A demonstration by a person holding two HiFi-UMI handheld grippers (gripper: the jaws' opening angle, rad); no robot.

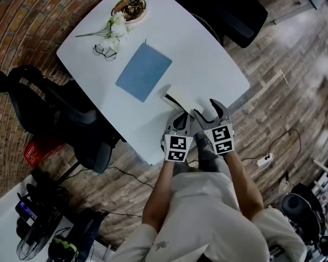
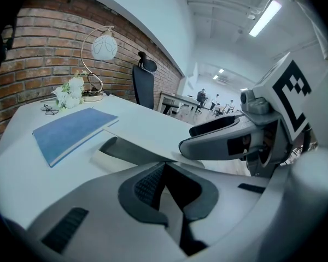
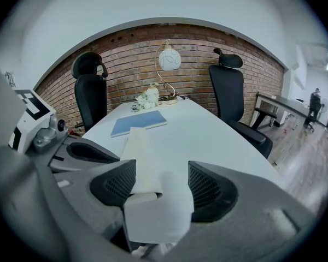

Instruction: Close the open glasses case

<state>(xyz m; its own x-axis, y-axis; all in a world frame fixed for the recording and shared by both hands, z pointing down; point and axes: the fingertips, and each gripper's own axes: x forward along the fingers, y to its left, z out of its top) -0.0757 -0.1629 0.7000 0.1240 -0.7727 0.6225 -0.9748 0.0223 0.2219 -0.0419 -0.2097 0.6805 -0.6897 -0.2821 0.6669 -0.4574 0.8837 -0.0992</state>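
Right gripper [image 3: 161, 182] has its jaws spread wide, one on either side of the near end of the white glasses case [image 3: 139, 157], though I cannot tell whether the pads actually touch it. Its left jaw sits close against the case's side, and a white flap of the case lies across the gap just in front of the pads. Left gripper [image 2: 172, 171] sits just beside its partner at the near edge of the white table [image 1: 208, 64], its jaws drawn close together with nothing between them. The case lies lengthwise near that edge, pointing toward a blue notebook [image 1: 144, 71] in the middle of the table. At the far end I can see a pair of glasses [image 1: 104, 52], a bunch of white flowers [image 1: 115, 29] and a lamp [image 3: 168, 59] with a round shade. Black office chairs [image 3: 90, 91] stand against the brick wall [image 3: 131, 48].
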